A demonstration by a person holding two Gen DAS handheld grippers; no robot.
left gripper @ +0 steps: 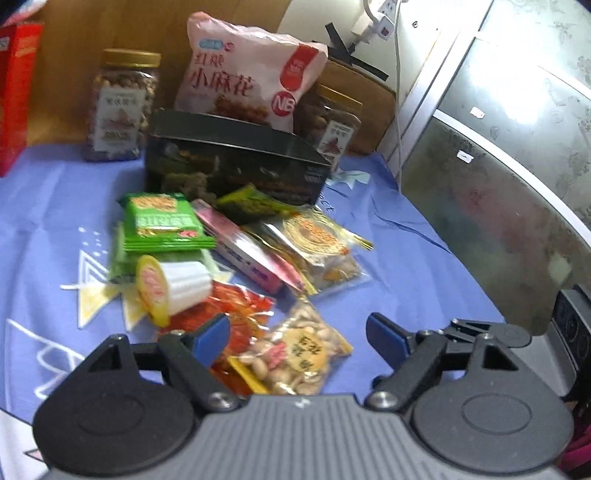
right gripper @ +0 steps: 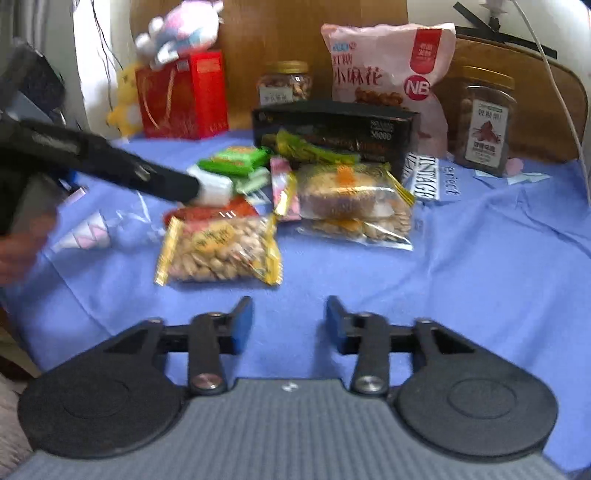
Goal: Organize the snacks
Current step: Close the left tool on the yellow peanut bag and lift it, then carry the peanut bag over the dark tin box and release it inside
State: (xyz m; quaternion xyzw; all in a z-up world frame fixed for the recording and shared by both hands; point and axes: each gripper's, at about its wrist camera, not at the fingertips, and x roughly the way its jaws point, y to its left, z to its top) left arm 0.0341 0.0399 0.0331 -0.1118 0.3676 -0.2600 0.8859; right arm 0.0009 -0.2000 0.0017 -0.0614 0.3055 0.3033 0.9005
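Observation:
A heap of small snacks lies on the blue cloth [right gripper: 480, 258]: a peanut bag [left gripper: 295, 354] [right gripper: 218, 251], a red packet [left gripper: 236, 314], a white jelly cup [left gripper: 173, 284] [right gripper: 216, 190], green packets [left gripper: 162, 221] [right gripper: 236, 160], a pink bar [left gripper: 251, 251] and clear pastry bags [left gripper: 317, 240] [right gripper: 354, 203]. My left gripper [left gripper: 299, 339] hangs open over the peanut bag and the red packet, its pads apart from both. In the right wrist view one of its fingers [right gripper: 162, 179] reaches in from the left. My right gripper [right gripper: 290, 325] is open and empty, short of the peanut bag.
Behind the heap stand a black box [left gripper: 229, 162] [right gripper: 332, 125], a pink snack bag [left gripper: 243, 74] [right gripper: 384, 70] and two nut jars [left gripper: 122, 107] [right gripper: 484, 118]. A red box [right gripper: 184, 96] with plush toys [right gripper: 181, 29] is at the back left. A frosted panel [left gripper: 498, 166] borders the right.

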